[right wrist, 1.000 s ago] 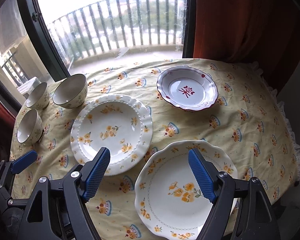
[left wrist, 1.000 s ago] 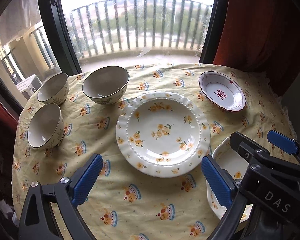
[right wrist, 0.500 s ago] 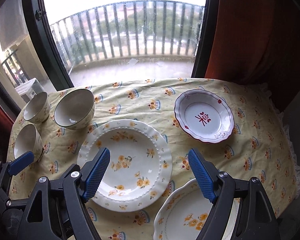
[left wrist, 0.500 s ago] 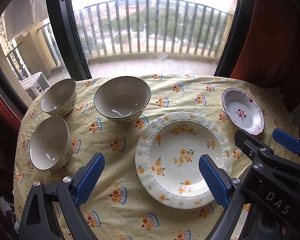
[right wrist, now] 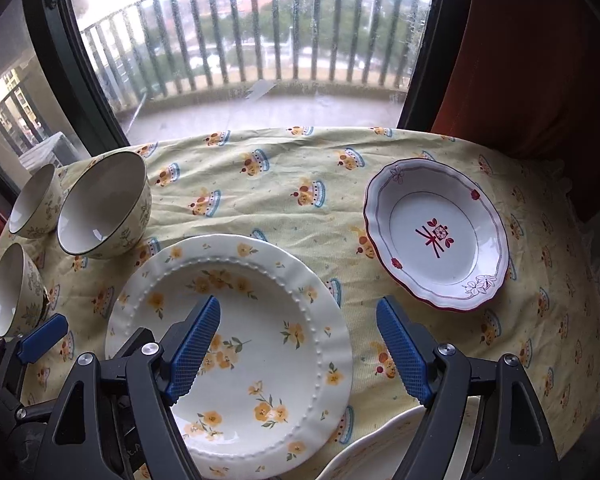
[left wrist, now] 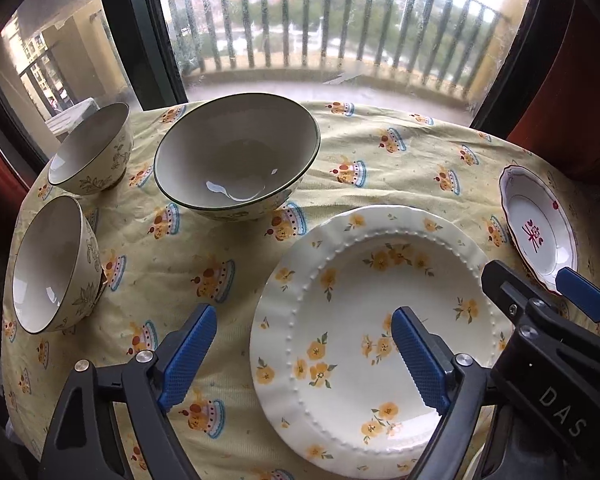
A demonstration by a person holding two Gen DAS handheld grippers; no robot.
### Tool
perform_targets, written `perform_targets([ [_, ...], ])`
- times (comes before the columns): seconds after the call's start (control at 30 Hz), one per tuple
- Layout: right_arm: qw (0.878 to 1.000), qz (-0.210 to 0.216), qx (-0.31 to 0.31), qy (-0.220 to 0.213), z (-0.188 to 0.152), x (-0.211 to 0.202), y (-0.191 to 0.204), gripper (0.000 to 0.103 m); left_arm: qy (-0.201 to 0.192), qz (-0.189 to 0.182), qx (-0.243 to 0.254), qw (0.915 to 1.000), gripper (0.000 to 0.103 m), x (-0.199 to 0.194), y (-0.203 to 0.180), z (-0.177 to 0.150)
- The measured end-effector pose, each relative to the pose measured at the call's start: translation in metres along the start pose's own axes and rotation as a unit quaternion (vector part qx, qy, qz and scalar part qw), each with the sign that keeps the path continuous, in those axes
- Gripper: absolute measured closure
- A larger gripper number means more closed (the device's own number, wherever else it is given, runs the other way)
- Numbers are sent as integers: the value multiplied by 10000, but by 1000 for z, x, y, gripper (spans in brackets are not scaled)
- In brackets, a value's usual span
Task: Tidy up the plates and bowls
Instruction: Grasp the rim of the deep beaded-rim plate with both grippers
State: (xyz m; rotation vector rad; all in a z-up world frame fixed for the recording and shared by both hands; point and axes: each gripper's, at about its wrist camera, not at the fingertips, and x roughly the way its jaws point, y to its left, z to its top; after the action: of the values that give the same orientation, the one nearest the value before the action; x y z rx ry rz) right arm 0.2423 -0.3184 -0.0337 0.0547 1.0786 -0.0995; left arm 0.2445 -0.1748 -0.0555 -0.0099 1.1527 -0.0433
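A white plate with yellow flowers (left wrist: 364, 312) (right wrist: 236, 344) lies in the middle of the yellow tablecloth. A large green-rimmed bowl (left wrist: 236, 160) (right wrist: 104, 208) stands behind it to the left. Two small bowls, one far (left wrist: 90, 150) (right wrist: 34, 202) and one near (left wrist: 50, 264) (right wrist: 14, 292), stand at the left edge. A red-patterned white plate (left wrist: 540, 224) (right wrist: 436, 236) lies at the right. My left gripper (left wrist: 300, 356) is open and empty over the flowered plate's left rim. My right gripper (right wrist: 298, 350) is open and empty over that plate's right rim.
A second flowered plate's rim (right wrist: 372, 448) shows at the bottom of the right wrist view. The round table's cloth (right wrist: 284, 184) ends near a window with a balcony railing (right wrist: 260, 40). A red curtain (right wrist: 540, 60) hangs at the right.
Both grippers have moved forward and lower toward the table. The bowls and plates now look larger and nearer. The near flowered plate has slid almost out of the right wrist view.
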Motion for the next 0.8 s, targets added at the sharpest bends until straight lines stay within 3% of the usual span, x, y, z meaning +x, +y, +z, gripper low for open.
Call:
perform_targets([
  [0.43,9977,7,-5,670,-9,59,-6,20,561,288,-63,9980,18,49,-7,-9],
  [0.8,9966,11,-51,821,-7,73,-9,30,517,279,-3,9983,18,45,-16,-13],
])
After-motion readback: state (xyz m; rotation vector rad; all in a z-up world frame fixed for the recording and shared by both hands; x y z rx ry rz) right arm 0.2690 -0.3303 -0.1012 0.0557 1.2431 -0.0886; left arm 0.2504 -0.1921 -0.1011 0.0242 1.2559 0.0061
